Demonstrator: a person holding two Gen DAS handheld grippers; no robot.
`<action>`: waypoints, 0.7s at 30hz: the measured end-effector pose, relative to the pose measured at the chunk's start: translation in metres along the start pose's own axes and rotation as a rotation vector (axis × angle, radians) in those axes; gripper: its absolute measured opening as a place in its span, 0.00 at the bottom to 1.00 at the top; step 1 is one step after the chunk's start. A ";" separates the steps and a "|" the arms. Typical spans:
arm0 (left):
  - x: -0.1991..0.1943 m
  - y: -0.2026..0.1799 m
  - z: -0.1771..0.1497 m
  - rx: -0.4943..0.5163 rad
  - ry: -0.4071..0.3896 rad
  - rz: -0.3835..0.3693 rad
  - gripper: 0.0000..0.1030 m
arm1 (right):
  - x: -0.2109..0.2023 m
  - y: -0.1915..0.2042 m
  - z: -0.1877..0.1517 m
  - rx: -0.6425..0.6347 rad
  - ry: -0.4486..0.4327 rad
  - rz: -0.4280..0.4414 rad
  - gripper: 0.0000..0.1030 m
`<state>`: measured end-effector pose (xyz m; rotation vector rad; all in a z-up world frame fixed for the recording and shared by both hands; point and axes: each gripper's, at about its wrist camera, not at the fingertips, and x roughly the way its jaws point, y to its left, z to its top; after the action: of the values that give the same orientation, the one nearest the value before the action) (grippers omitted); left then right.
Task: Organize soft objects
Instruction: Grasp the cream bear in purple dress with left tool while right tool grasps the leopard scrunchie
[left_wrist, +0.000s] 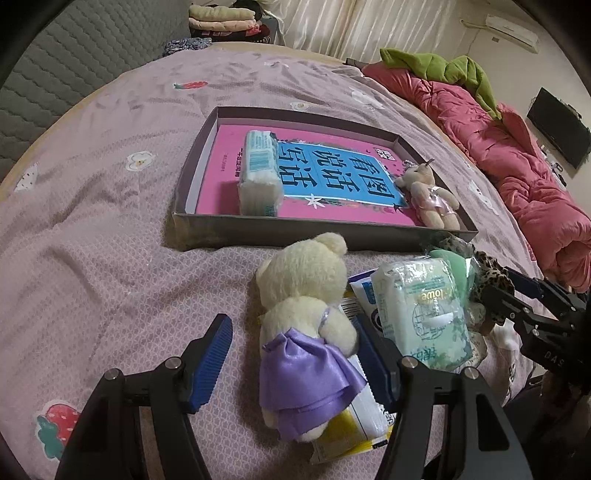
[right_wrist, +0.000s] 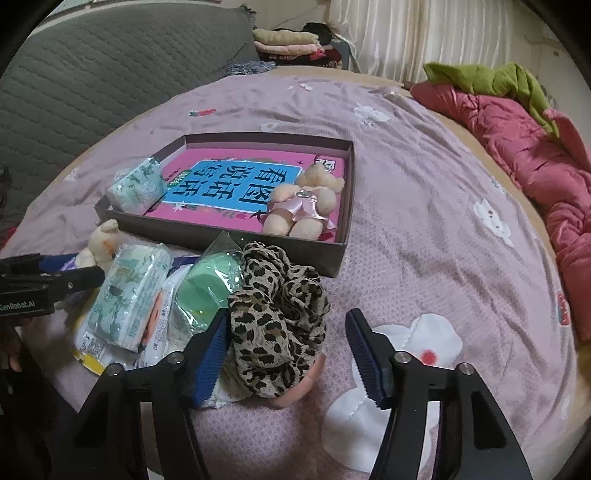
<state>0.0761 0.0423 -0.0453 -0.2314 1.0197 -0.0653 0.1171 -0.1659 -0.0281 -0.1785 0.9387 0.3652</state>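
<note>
A cream teddy bear (left_wrist: 306, 295) in a purple dress lies on the bedspread between the fingers of my left gripper (left_wrist: 291, 319). The jaws stand open; the right pad is close against the bear and the left pad is apart from it. My right gripper (right_wrist: 288, 314) is open around a bunched leopard-print cloth (right_wrist: 277, 306), which lies against the left pad with a gap to the right pad. Behind both stands a shallow brown box (left_wrist: 314, 230) holding a pink book (right_wrist: 236, 184), a tissue pack (left_wrist: 260, 166) and a small bear in pink (right_wrist: 303, 206).
Between the grippers lie a tissue pack (right_wrist: 129, 291), a green sponge in plastic (right_wrist: 207, 288) and flat packets (left_wrist: 354, 421). A red quilt (right_wrist: 535, 162) with a green cloth runs along the right of the bed. A grey headboard (right_wrist: 92, 74) and folded clothes (right_wrist: 288, 42) are behind.
</note>
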 end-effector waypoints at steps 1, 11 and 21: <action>0.001 0.001 0.000 -0.002 0.002 -0.001 0.64 | 0.002 -0.001 0.000 0.004 0.005 0.003 0.57; 0.006 0.001 0.003 -0.008 0.000 -0.007 0.64 | 0.003 -0.001 0.005 -0.008 -0.019 0.033 0.35; 0.010 0.005 0.006 -0.034 0.008 -0.033 0.50 | 0.002 -0.003 0.010 0.009 -0.033 0.052 0.24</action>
<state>0.0862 0.0467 -0.0520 -0.2798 1.0255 -0.0791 0.1266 -0.1648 -0.0240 -0.1399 0.9137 0.4106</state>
